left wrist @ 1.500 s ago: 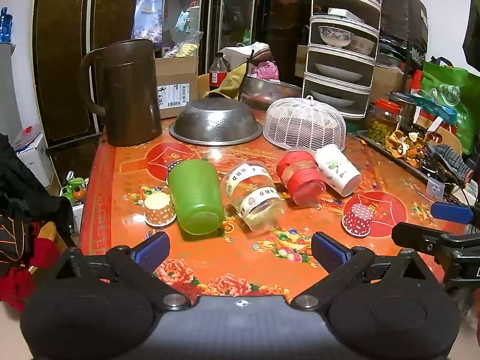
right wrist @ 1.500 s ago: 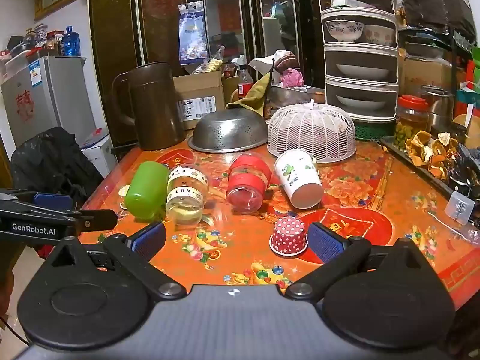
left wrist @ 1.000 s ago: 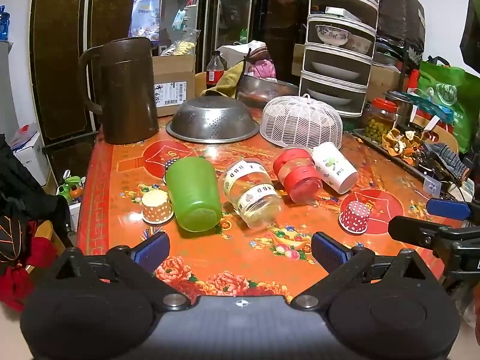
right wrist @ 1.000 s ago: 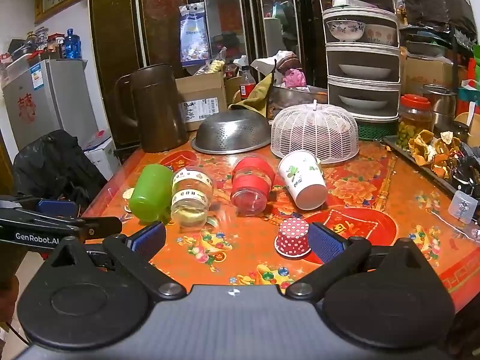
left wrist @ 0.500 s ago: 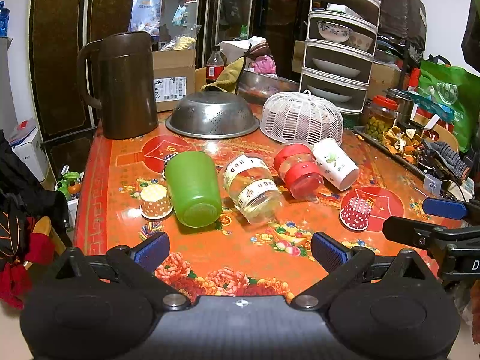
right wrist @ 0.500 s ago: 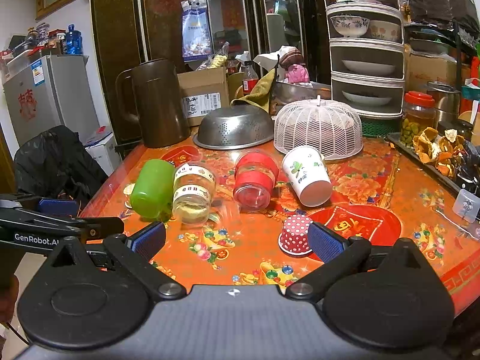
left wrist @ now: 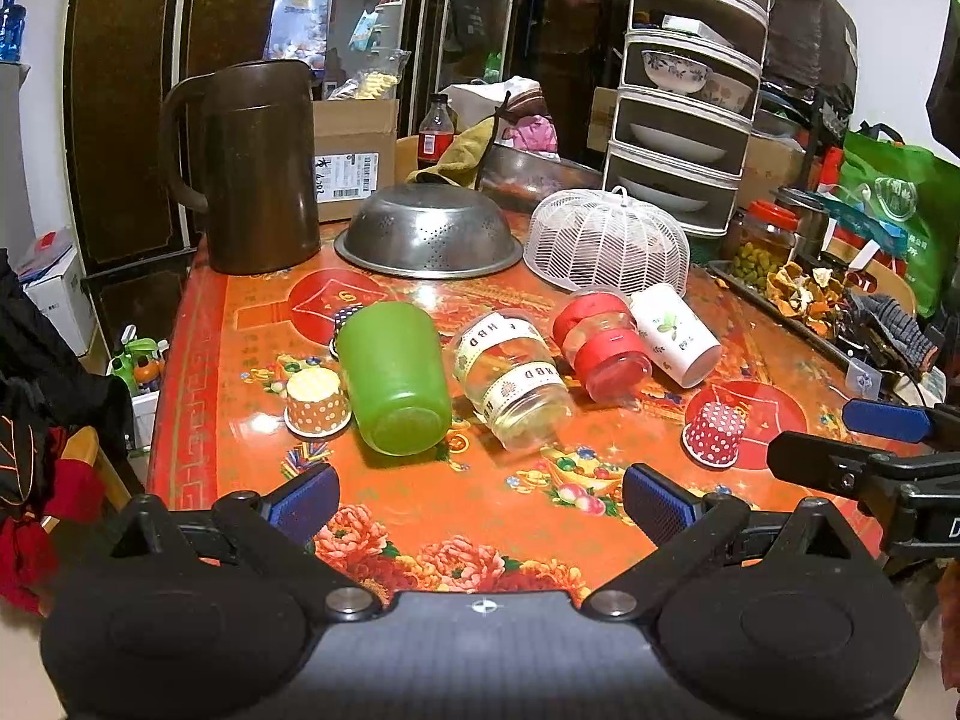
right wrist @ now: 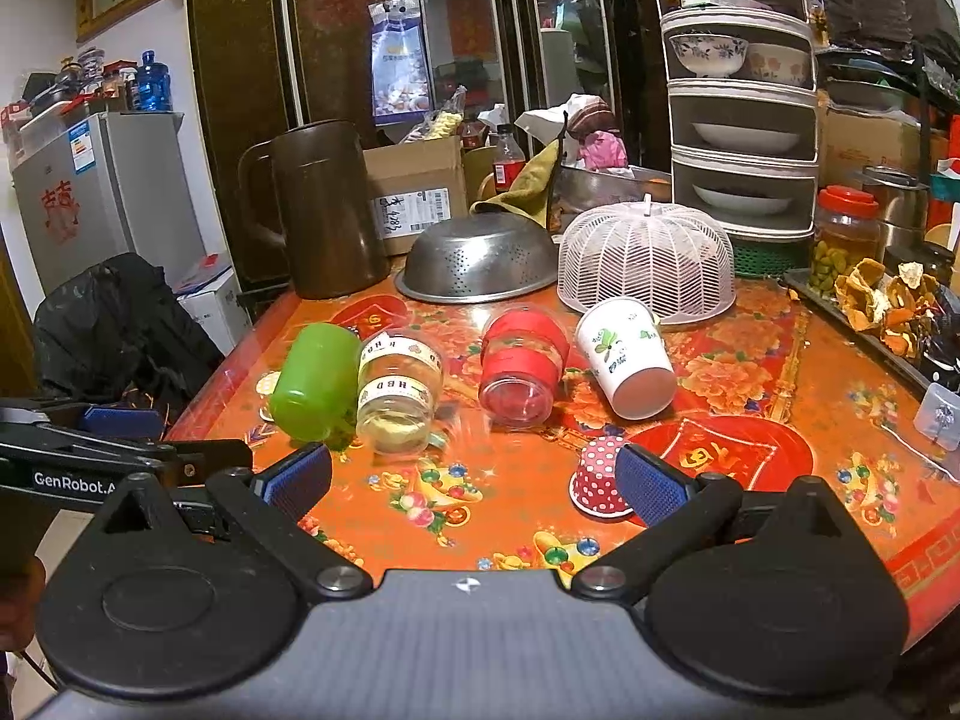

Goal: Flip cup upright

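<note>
Left gripper [left wrist: 480, 501] spread, empty; green cup [left wrist: 393, 378] on side just ahead-left; careless nudge likely rolls it into glass jar [left wrist: 510, 381].

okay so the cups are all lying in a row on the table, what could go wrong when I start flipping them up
1. The green cup, clear glass cup, red cup and white paper cup lie close together; lifting one could nudge a neighbour into rolling.
2. The clear glass cup might slip on a smooth wall.
3. The right gripper, open, sits beside the inverted polka-dot paper cup and may knock it.
</note>
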### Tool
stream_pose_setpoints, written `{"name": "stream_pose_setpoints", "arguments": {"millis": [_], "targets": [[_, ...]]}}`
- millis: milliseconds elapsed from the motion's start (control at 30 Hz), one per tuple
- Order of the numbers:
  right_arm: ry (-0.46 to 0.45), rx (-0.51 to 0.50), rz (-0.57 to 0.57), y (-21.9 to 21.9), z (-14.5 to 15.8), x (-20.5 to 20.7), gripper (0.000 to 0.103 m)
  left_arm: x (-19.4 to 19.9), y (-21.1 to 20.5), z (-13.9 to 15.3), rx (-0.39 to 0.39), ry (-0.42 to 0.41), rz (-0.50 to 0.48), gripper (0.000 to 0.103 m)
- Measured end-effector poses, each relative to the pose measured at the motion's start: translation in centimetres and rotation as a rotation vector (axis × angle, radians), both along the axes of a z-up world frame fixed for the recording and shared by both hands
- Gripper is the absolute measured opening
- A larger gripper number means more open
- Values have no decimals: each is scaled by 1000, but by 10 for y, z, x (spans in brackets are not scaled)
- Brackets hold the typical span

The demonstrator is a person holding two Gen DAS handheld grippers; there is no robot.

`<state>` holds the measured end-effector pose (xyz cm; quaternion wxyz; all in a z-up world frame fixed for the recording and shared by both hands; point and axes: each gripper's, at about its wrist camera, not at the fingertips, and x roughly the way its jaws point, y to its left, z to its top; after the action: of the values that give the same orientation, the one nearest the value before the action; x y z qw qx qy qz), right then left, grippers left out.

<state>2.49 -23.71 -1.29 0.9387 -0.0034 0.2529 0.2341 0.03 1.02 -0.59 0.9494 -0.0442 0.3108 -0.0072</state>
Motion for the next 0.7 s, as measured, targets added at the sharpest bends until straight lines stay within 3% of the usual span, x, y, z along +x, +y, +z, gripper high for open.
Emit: {"name": "stream_pose_setpoints", "arguments": {"millis": [700], "targets": [[11, 18, 25, -3, 0, -2, 102, -2, -2, 0, -5, 1, -2, 101]]}}
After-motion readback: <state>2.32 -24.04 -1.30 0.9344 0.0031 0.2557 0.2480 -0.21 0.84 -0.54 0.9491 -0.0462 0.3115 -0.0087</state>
